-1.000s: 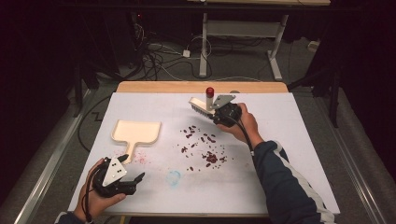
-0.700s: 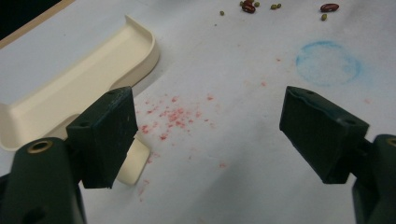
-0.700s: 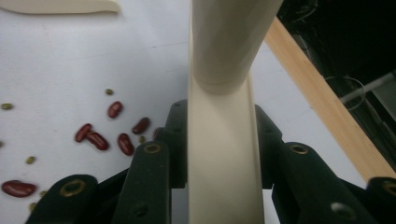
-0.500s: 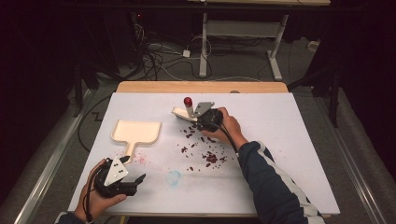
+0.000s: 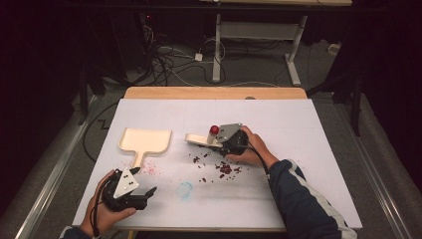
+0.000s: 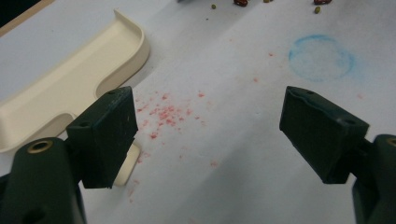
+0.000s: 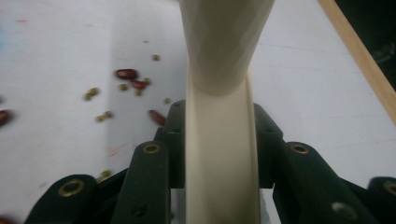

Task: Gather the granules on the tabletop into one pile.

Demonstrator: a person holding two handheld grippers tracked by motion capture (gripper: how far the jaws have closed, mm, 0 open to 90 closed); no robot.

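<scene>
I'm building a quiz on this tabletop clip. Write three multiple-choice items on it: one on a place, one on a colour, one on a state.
1. Where does the cream dustpan lie?
A. Toward the table's left side, beyond the left tongs
B. Under the right tongs
C. On the floor

2. What colour is the ring-shaped stain on the white table cover?
A. Green
B. Blue
C. Black

3. What state are the right tongs in?
A. Wide open over the beans
B. Lying loose on the table
C. Shut on the cream brush handle

Answers:
1 A: the high view shows it on the left half, just past the left hand.
2 B: the left gripper view shows a pale blue circle.
3 C: the right gripper view shows both jaws pressed against the handle.
</scene>
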